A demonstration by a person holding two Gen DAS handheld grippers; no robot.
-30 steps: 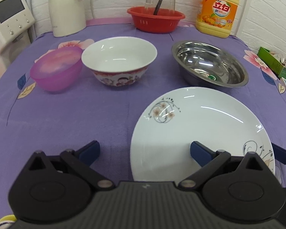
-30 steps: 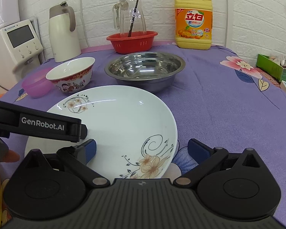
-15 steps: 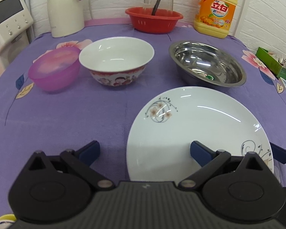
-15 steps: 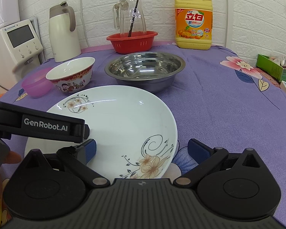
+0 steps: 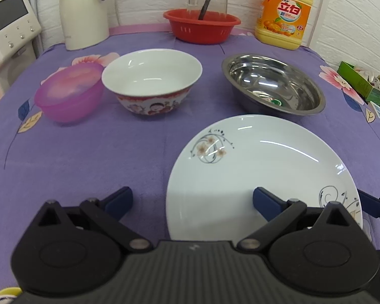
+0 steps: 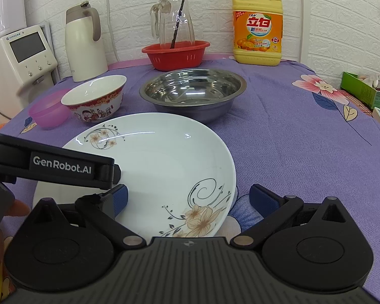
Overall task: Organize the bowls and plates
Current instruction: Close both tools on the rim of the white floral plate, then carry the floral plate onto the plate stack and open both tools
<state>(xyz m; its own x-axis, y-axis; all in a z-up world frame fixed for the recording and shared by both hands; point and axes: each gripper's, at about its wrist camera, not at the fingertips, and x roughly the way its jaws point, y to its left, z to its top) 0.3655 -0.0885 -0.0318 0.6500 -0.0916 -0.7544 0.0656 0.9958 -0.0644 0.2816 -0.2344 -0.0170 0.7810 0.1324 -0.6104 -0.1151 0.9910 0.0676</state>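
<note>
A white flowered plate [image 5: 261, 174] [image 6: 159, 172] lies on the purple cloth near the front. Behind it stand a pink plastic bowl [image 5: 68, 93] [image 6: 49, 111], a white porcelain bowl with a red pattern [image 5: 152, 81] [image 6: 96, 98] and a steel bowl [image 5: 273, 83] [image 6: 192, 91]. My left gripper [image 5: 192, 201] is open and empty, its right finger over the plate's near left part. My right gripper [image 6: 187, 200] is open and empty, straddling the plate's near right rim. The left gripper's arm [image 6: 50, 164] crosses the right wrist view.
At the back stand a white kettle [image 5: 83, 12], a red basket [image 5: 202, 25] with a glass jug [image 6: 174, 22], and an orange detergent bottle [image 5: 283, 17]. A white appliance [image 6: 20, 58] is at the left, a green box [image 6: 362, 88] at the right edge.
The left gripper has edged forward and slightly left; the bowls look a little nearer. The right gripper has hardly moved. Both stay open.
</note>
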